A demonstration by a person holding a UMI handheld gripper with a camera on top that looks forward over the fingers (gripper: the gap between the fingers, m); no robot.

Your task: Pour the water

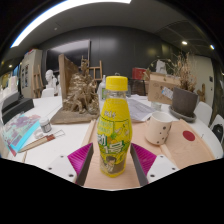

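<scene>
Yellow-capped bottle (115,125) stands upright on the table (190,148) between my tool's (114,160) open fingers, gaps either side. Smooth plastic, probably slippery and heavy if full; I'd clamp mid-label. White cup (160,127) waits nearby.

bottle (115,128): clear glossy plastic holding yellow liquid, wrapped in a shiny printed film label
bottle cap (117,84): smooth yellow plastic
finger pads (80,158): matt pink, rubbery-looking
gripper fingers (64,168): smooth white plastic
cup (160,127): glazed white ceramic with small dots, soft sheen
table (185,150): matt light wood-look board
model (80,95): rough unpainted wood pieces
</scene>
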